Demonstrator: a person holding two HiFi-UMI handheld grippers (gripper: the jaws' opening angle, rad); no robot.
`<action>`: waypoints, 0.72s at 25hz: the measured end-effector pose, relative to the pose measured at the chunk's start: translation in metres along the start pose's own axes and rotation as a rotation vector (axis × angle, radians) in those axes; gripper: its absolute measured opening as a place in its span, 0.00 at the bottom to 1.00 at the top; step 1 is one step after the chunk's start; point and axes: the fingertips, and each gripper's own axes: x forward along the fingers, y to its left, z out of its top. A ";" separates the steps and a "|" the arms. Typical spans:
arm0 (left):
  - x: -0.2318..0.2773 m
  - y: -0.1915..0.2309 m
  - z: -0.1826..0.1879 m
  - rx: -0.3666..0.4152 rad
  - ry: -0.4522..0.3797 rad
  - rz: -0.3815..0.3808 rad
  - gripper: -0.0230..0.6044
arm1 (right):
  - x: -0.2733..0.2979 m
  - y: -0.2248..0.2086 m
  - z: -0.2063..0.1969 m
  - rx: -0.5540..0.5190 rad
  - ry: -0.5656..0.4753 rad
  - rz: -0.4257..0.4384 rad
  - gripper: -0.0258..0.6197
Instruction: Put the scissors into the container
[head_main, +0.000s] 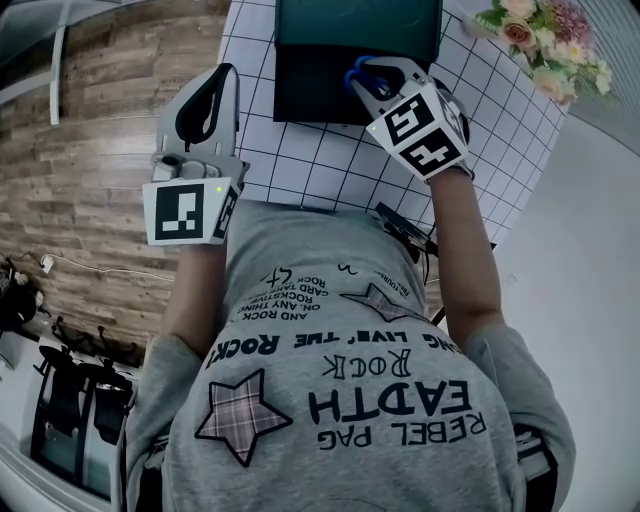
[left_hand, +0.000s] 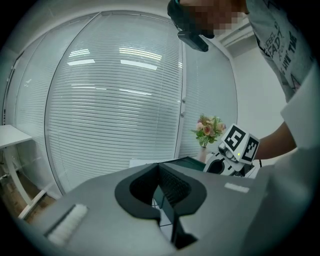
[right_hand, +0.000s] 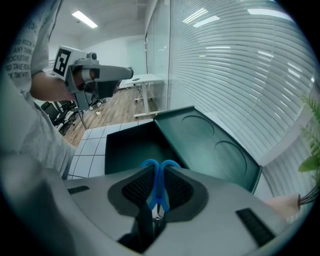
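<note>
A pair of scissors with blue handle loops (right_hand: 159, 186) stands pinched between the pads of my right gripper (right_hand: 156, 172), loops pointing outward. In the head view this right gripper (head_main: 383, 70) hovers over the near right part of the dark green container (head_main: 300, 95), and the blue scissors (head_main: 362, 72) stick out over its opening. The box interior (right_hand: 132, 145) lies right below the jaws, with its lid (right_hand: 210, 145) folded open behind. My left gripper (head_main: 225, 72) stays off to the left of the box, jaws together and holding nothing; in its own view the left gripper (left_hand: 159, 172) points level past the container (left_hand: 187, 161).
The white grid tablecloth (head_main: 330, 170) covers the table around the box. A vase of flowers (head_main: 540, 35) stands at the far right corner. Window blinds (left_hand: 120, 100) run behind the table. Wooden floor (head_main: 90, 150) and black chairs (head_main: 70, 410) lie to the left.
</note>
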 end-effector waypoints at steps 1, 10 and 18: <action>0.000 -0.001 0.000 0.000 0.001 -0.001 0.05 | 0.001 0.000 0.000 0.001 -0.001 0.000 0.16; 0.002 -0.001 -0.002 0.001 0.008 0.003 0.05 | 0.009 -0.003 -0.003 -0.009 0.005 0.001 0.16; 0.002 -0.002 -0.004 0.000 0.011 0.003 0.05 | 0.024 -0.002 -0.006 -0.032 0.028 0.015 0.16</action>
